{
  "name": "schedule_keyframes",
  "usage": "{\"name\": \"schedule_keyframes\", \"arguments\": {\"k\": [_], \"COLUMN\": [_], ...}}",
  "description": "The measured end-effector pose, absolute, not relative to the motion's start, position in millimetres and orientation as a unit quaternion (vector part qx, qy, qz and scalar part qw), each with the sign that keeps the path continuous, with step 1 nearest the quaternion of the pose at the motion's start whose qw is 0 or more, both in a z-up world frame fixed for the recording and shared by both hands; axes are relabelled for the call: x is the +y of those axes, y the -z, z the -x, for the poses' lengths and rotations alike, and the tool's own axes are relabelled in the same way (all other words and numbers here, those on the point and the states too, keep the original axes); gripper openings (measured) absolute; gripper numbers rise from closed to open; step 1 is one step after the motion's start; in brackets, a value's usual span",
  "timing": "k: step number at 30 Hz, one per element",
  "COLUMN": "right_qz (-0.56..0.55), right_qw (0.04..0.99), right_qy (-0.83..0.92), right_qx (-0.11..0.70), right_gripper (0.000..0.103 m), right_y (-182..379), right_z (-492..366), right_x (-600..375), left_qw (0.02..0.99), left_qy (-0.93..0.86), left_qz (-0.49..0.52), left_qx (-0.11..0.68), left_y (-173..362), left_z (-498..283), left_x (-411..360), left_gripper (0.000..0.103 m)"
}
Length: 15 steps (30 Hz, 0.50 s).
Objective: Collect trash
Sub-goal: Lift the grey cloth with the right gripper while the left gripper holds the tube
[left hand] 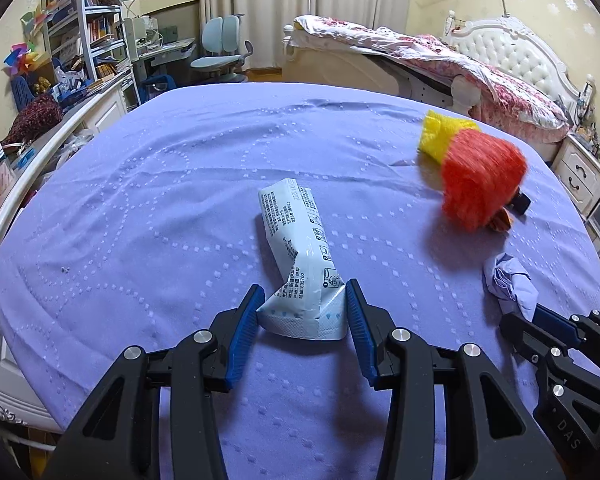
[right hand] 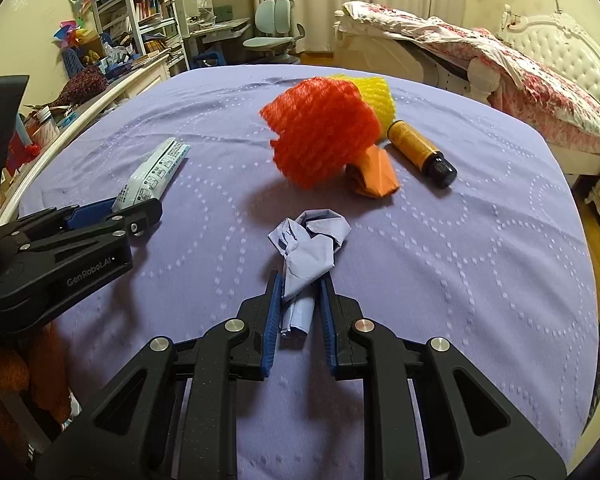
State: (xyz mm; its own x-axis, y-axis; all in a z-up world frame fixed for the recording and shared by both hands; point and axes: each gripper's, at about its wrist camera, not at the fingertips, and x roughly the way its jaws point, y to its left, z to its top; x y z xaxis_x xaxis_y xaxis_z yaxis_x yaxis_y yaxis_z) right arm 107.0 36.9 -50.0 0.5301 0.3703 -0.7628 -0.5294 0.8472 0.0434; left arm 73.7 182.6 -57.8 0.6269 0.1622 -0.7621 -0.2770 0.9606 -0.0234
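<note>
A white printed packet (left hand: 296, 232) lies on the lilac sheet (left hand: 140, 200), and my left gripper (left hand: 304, 286) is shut on its near end, blue pads against both sides. Seen from the right wrist, the same packet (right hand: 152, 178) sticks out of the left gripper (right hand: 128, 210). My right gripper (right hand: 302, 280) is shut on a crumpled lilac paper (right hand: 312, 240), which also shows in the left wrist view (left hand: 508, 280). Farther back lie a red foam net (right hand: 324, 132), a yellow foam net (right hand: 376, 92), a crumpled orange paper (right hand: 376, 176) and an amber bottle (right hand: 420, 152) on its side.
A second bed with a pink flowered quilt (right hand: 520, 60) stands at the back right, with a white nightstand (left hand: 580, 176) beside it. Cluttered shelves (right hand: 140, 12), a desk and a pale chair (right hand: 272, 28) fill the back left. A white rail (left hand: 40, 152) edges the bed's left side.
</note>
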Motion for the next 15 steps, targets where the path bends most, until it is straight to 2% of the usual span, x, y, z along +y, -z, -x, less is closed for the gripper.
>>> {"name": "schedule_keyframes", "arguments": {"k": [15], "right_qz": [0.067], "right_qw": [0.890], "right_qy": [-0.220], "right_qx": [0.394], "right_gripper": [0.019], "right_y": [40], "right_z": [-95], "right_x": [-17], "left_qw": [0.911], "left_qy": [-0.079], "left_qz": [0.058], "left_qx": [0.400], "left_y": [51], "left_z": [-63], "left_x": [138], "left_gripper": [0.044]}}
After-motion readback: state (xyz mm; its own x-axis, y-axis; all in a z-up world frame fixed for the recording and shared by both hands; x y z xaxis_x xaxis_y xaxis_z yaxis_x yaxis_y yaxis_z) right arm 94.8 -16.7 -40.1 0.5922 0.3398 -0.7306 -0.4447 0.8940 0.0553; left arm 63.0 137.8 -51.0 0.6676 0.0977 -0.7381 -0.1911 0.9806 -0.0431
